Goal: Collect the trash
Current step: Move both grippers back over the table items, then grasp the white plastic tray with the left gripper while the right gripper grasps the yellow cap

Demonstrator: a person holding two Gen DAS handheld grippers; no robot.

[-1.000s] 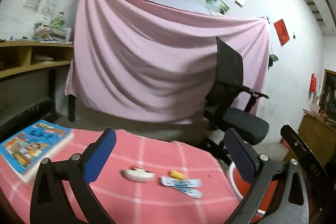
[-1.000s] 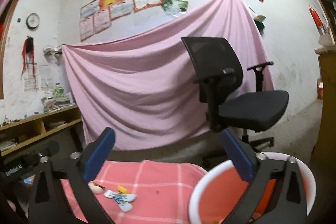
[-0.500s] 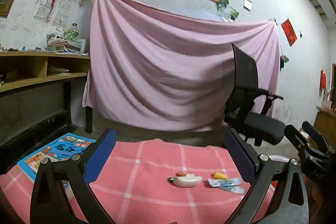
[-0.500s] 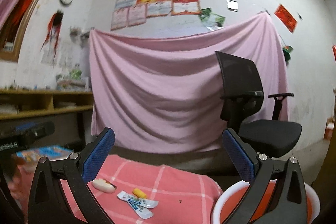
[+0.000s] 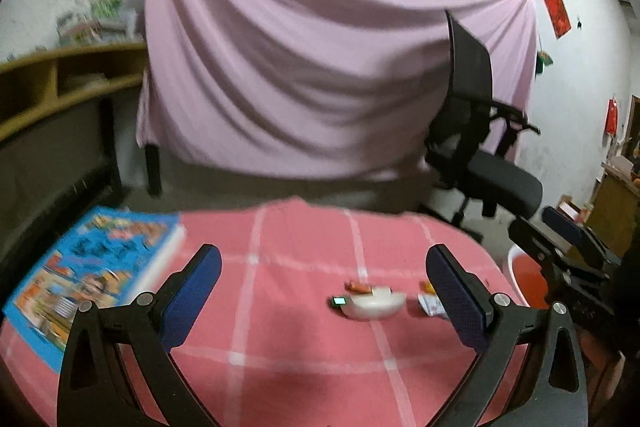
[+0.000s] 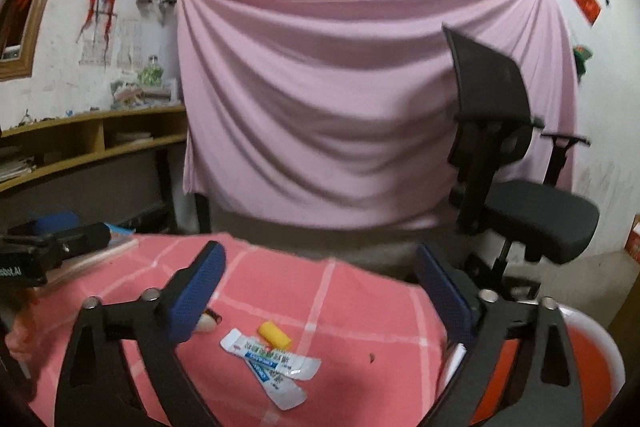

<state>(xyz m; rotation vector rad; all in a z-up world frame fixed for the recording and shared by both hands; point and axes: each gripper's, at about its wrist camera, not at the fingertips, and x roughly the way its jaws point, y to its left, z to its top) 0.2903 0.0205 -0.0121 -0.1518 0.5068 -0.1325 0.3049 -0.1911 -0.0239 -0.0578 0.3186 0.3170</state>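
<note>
Scraps of trash lie on a pink checked tablecloth (image 5: 304, 339): a white curved piece (image 5: 374, 303), a small green bit (image 5: 339, 302), and white-and-blue wrappers (image 6: 272, 367) with a yellow scrap (image 6: 274, 335) beside them. My left gripper (image 5: 324, 303) hovers open above the cloth, the white piece between and beyond its fingers. My right gripper (image 6: 320, 295) is over the wrappers; its jaws are closing, wide apart, with nothing pressed between them. A bin with a white rim and orange inside (image 6: 600, 359) stands at the table's right edge.
A blue picture book (image 5: 92, 275) lies on the table's left side. A black office chair (image 6: 516, 195) stands beyond the right corner. A pink sheet (image 6: 360, 107) hangs on the back wall, with wooden shelves (image 6: 80, 147) at the left.
Both grippers have moved forward and dipped toward the table, so the trash looks nearer. The right gripper's fingers have come a little closer together.
</note>
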